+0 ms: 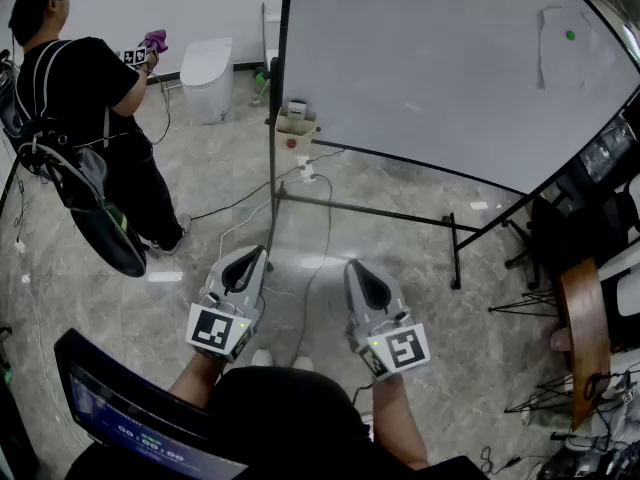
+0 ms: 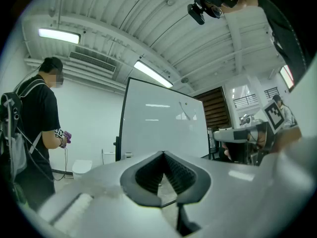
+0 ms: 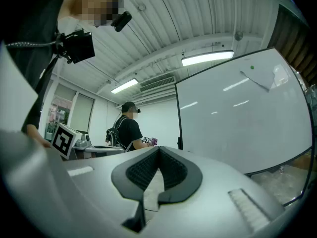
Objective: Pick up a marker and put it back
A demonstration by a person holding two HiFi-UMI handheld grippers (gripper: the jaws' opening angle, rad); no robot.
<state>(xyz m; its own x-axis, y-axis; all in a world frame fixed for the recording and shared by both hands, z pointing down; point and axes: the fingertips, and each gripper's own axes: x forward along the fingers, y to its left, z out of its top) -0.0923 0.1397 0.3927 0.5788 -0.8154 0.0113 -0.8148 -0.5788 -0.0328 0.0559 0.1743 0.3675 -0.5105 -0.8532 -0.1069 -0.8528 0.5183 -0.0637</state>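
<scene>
Before the whiteboard (image 1: 430,68), which stands on a black metal frame, the person holds both tools low and side by side above the grey stone floor (image 1: 400,258). The left gripper (image 1: 248,260) points about level toward the board; in its own view its two dark ribbed pads meet at the tip and nothing sits between them, so it is closed and empty. The right gripper (image 1: 362,271) looks the same in its own view: pads together at the tip, no object caught, closed on nothing.

No marker can be made out in any view. The board's face is nearly bare, with only a sheet of paper (image 1: 560,48) and a small green dot (image 1: 570,35) near its upper right corner, and neither reads as a pen. If a marker rests on the board or its frame, it is too small or hidden to tell.

A second person (image 1: 90,98) stands well apart at the left, with a backpack and their own tool. A white cable (image 1: 325,218) trails across the floor under the board.

As a judgement, the task has not visibly started: neither tool holds anything or is near anything to grasp. Finding the marker, opening a gripper, lifting it and returning it are all left to do.
</scene>
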